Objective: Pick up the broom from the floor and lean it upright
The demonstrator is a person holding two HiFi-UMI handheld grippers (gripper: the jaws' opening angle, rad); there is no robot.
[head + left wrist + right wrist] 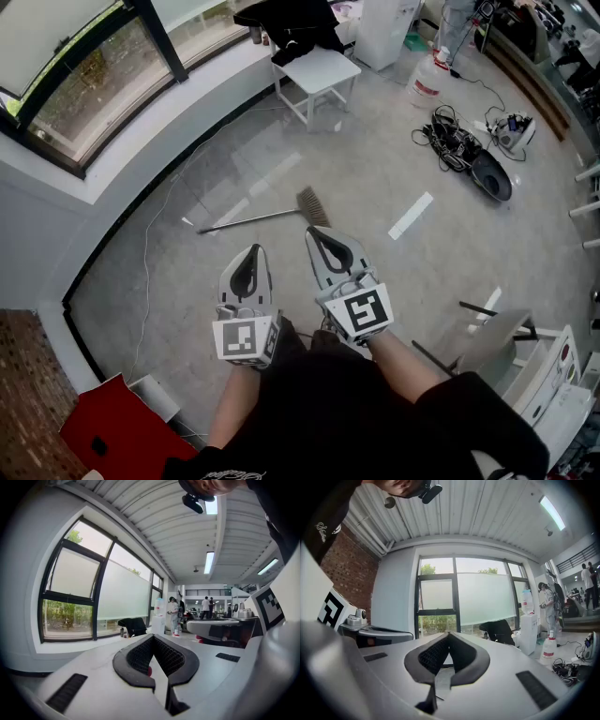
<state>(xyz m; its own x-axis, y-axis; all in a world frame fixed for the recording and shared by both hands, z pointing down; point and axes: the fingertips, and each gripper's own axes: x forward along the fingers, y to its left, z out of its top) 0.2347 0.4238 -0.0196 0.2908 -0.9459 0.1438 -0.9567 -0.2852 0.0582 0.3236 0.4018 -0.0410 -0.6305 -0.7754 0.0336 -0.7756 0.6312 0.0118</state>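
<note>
The broom (253,219) lies flat on the grey floor in the head view, its thin metal handle running left and its brown bristle head (313,206) to the right. Both grippers are held level in front of the person, above the floor and nearer than the broom. My left gripper (251,253) (152,637) is shut with nothing between its pads. My right gripper (315,234) (448,634) is also shut and empty, its tip showing just below the bristle head. Neither gripper view shows the broom; both look out at the windows.
A white stool (319,71) with a black garment stands ahead by the window ledge. A water jug (427,81), tangled cables (450,137) and a black pan (492,177) lie at right. A red box (112,436) sits near left, a grey chair (502,339) near right.
</note>
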